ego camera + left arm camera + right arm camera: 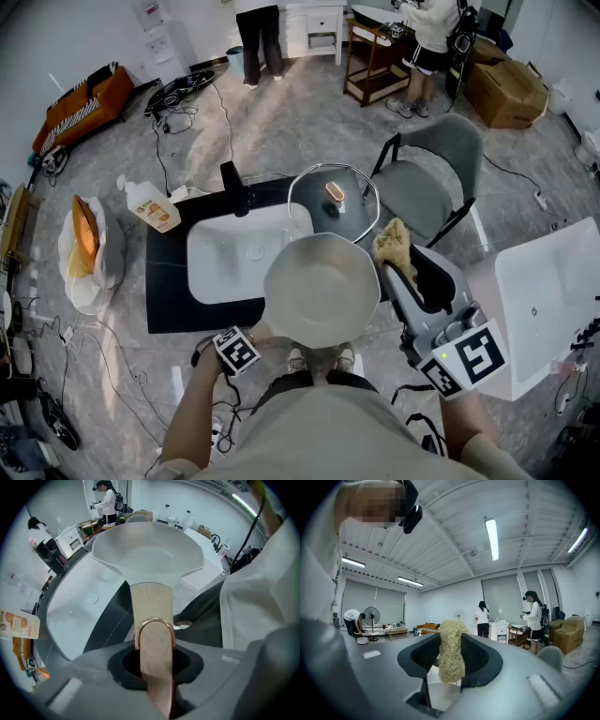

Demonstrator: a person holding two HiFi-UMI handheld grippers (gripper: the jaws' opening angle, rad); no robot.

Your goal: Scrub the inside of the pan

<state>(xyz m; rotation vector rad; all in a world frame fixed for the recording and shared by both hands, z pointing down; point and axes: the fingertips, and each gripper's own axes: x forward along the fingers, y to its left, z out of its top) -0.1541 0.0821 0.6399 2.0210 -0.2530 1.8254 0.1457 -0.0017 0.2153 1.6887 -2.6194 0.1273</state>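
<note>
Ceiling lights (492, 538) show only behind the right hand-held gripper's (451, 662) pinched scrubber (451, 641); left hand-held gripper (154, 667) clamps the pan handle (151, 603).

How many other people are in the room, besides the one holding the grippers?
3, in the right gripper view: a bending person beside a fan at left, a standing person at a white cabinet, and a person in shorts right of it. Others may be hidden.
</note>
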